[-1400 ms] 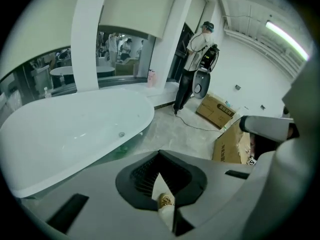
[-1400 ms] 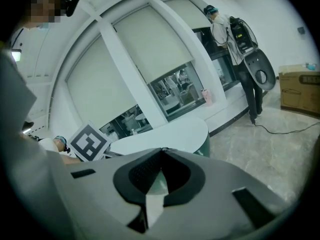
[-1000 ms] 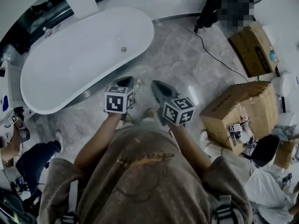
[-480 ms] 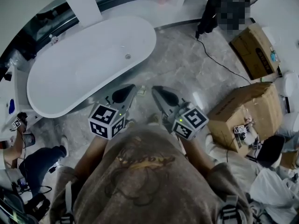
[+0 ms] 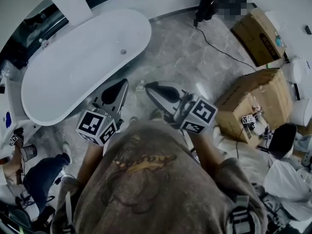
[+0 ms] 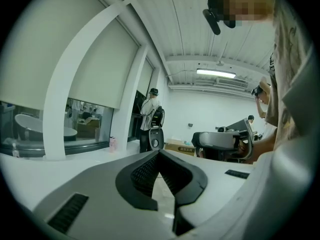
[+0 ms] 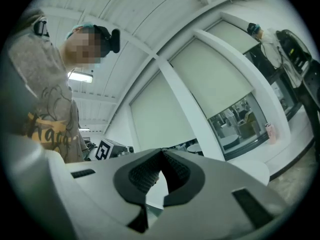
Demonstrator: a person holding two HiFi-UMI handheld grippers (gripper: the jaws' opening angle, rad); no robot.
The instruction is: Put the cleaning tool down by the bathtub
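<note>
The left claw point(image 5: 123, 83) is closed. In the left gripper view its two dark pads meet at the tip point(image 6: 159, 154) and nothing is between them. The right claw point(image 5: 147, 86) is closed in the same way: in the right gripper view the pads touch at the tip point(image 7: 161, 153) and hold nothing. So neither claw carries the cleaning tool.

In the head view the bathtub point(image 5: 73, 74) lies in front of the person and to the left. Its long axis runs from the lower left to the upper right of the picture. The left claw is the nearer one: its tip shows against the near rim of the tub. The right claw points more to the open floor point(image 5: 180, 57), and its tip is a little apart from the rim.

Between the two tips a small pale object point(image 5: 140, 87) lies on the floor, just beside the near wall of the tub. It is too small to say surely what it is. It may be the cleaning tool, because no other candidate shows near the tub. If so, the tool lies below and a little ahead of both claws, closer to the right tip in the picture. The putting down then seems already done, and the coming move probably needs no grip. Both claws point almost level, out over the object and not down at it.
</note>
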